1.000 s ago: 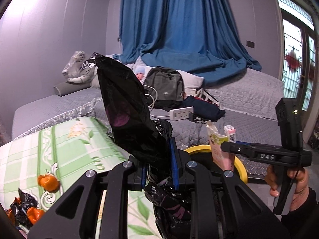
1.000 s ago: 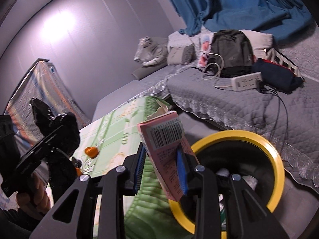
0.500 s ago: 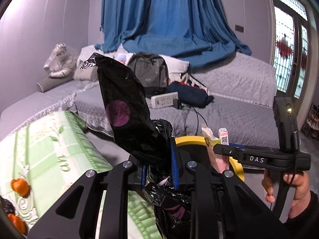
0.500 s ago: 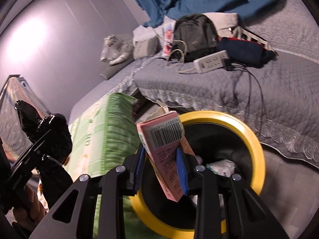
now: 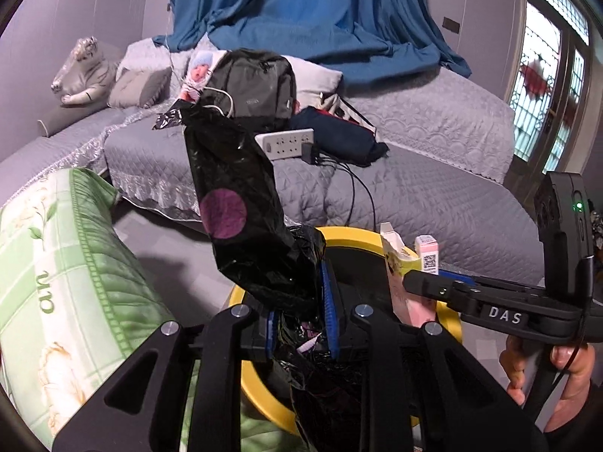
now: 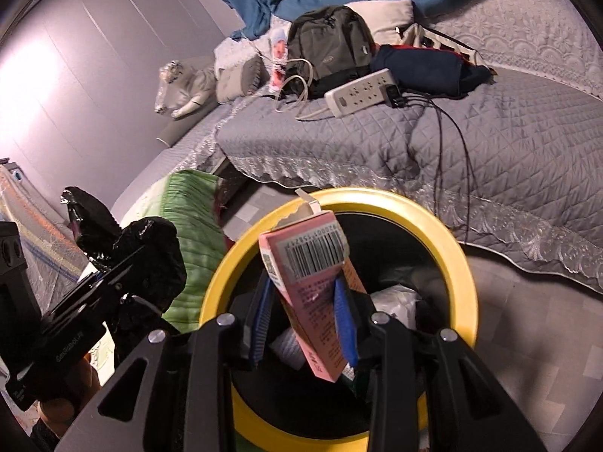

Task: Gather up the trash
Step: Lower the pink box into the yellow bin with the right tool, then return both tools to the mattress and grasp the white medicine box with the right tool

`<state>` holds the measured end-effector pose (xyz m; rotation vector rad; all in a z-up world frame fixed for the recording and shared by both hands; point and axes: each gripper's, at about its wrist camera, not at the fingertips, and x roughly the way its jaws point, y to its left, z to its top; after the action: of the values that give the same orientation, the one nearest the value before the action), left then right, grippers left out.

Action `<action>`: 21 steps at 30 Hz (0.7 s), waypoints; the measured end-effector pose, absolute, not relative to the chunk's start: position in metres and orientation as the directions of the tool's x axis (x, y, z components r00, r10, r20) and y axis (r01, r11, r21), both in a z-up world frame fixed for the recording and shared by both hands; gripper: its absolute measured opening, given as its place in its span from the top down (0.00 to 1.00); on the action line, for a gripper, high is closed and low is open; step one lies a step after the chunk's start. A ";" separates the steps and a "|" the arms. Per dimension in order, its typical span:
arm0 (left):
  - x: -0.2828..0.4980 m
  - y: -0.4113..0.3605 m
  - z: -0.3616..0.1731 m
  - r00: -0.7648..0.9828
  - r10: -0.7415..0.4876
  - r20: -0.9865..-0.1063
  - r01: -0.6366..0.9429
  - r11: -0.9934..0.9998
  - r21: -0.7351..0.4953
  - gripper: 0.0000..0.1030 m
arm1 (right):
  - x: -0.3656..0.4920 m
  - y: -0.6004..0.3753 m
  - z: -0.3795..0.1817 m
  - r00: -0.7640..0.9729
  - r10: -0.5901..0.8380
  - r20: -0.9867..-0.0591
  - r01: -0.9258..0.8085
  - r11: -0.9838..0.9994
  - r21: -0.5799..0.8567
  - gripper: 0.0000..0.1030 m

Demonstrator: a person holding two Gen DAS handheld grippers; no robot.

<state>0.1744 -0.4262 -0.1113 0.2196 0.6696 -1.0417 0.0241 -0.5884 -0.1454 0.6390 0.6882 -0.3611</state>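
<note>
The right gripper (image 6: 303,320) was opening around a light, stiff carton (image 6: 312,290); the left gripper (image 5: 299,324) pinched a limp, crinkly wrapper (image 5: 245,218) low.

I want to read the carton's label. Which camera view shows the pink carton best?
The right wrist view: the pink carton fills its centre, barcode facing the camera, above the yellow-rimmed bin. The left wrist view shows only its torn top, from the side.

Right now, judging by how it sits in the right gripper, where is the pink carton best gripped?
Probably across the pink carton's broad flat faces at mid-body, coming from its lower end, as the right gripper does. The torn top flap looks too flimsy. Its jaws are opening, the carton between them over the yellow-rimmed bin.
</note>
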 end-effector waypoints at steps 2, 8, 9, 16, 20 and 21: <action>0.174 -0.426 -0.112 0.330 -0.724 -0.605 0.849 0.508 -0.144 0.59 | 0.024 -0.590 -0.148 0.718 -0.103 -0.689 0.513 0.747 0.423 0.64; 0.178 -0.407 -0.104 0.381 -0.732 -0.565 0.811 0.558 -0.177 0.16 | 0.014 -0.599 -0.145 0.700 -0.182 -0.690 0.579 0.711 0.399 0.51; 0.180 -0.402 -0.102 0.390 -0.733 -0.557 0.802 0.568 -0.185 0.14 | 0.011 -0.599 -0.143 0.701 -0.196 -0.686 0.587 0.705 0.398 0.50; 0.185 -0.347 -0.074 0.527 -0.710 -0.468 0.726 0.662 -0.186 0.09 | 0.003 -0.584 -0.124 0.727 -0.230 -0.648 0.563 0.740 0.369 0.38; 0.186 -0.293 -0.049 0.637 -0.647 -0.419 0.650 0.743 -0.159 0.08 | 0.012 -0.554 -0.107 0.779 -0.185 -0.599 0.466 0.809 0.357 0.20; 0.185 -0.270 -0.043 0.669 -0.624 -0.405 0.625 0.766 -0.148 0.08 | 0.018 -0.541 -0.102 0.803 -0.135 -0.580 0.409 0.834 0.372 0.18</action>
<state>0.1845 -0.2699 -0.0425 0.0035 0.4550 -0.7039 0.0178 -0.5413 -0.1018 0.5090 0.5689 -0.3053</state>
